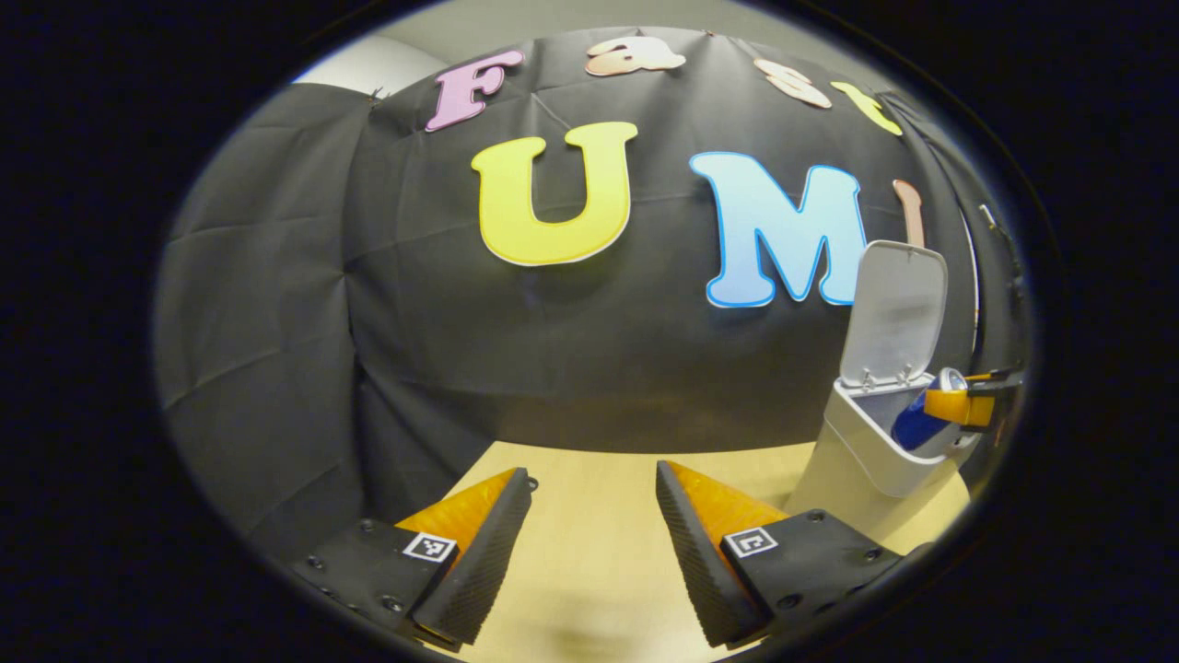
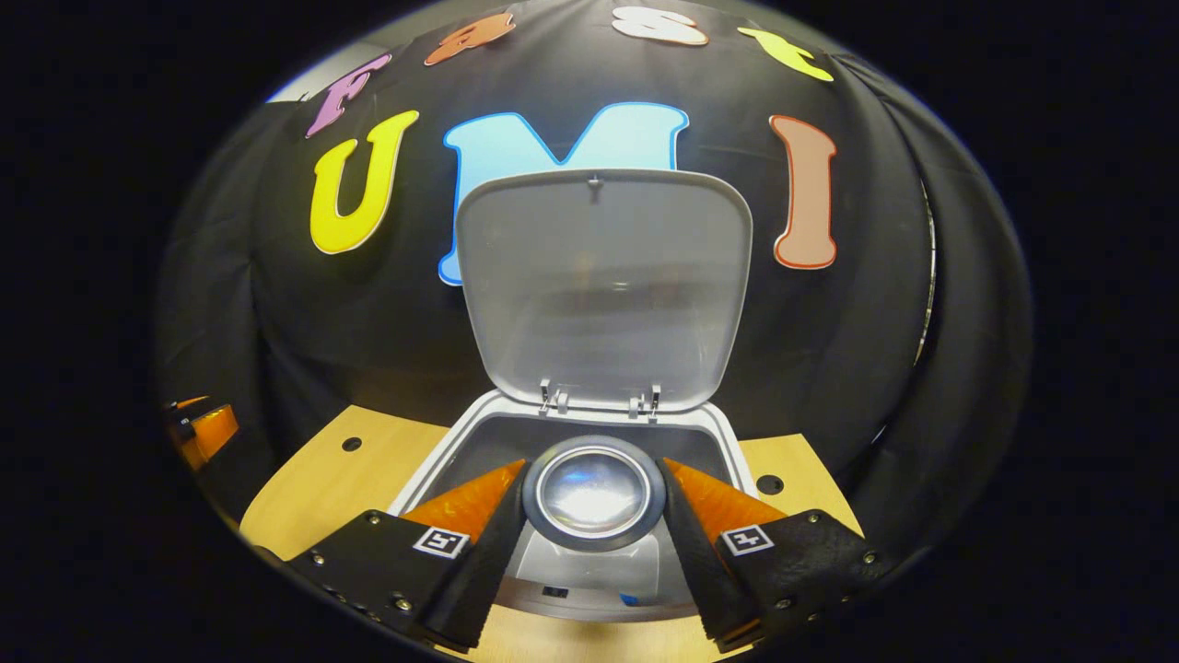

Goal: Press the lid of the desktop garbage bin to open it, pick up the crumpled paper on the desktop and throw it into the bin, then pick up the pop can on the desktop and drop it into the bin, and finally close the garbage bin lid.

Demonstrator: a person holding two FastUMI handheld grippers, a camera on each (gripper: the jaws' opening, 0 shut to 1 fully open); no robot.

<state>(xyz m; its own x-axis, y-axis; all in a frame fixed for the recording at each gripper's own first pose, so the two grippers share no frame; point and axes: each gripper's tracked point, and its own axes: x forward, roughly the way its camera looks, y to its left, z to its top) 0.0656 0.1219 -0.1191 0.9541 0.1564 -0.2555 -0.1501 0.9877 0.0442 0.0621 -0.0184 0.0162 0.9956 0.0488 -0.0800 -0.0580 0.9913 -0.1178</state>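
On my right gripper view, my right gripper (image 2: 594,502) is clamped on the pop can (image 2: 594,493), both fingers pressing its sides, the can's end facing the camera (over the bin's open mouth). Behind it the desktop garbage bin (image 2: 461,442) stands on the wooden desktop (image 2: 304,479), lid (image 2: 603,285) raised upright. My left gripper (image 1: 594,516) hangs spread apart over bare desktop, holding nothing.
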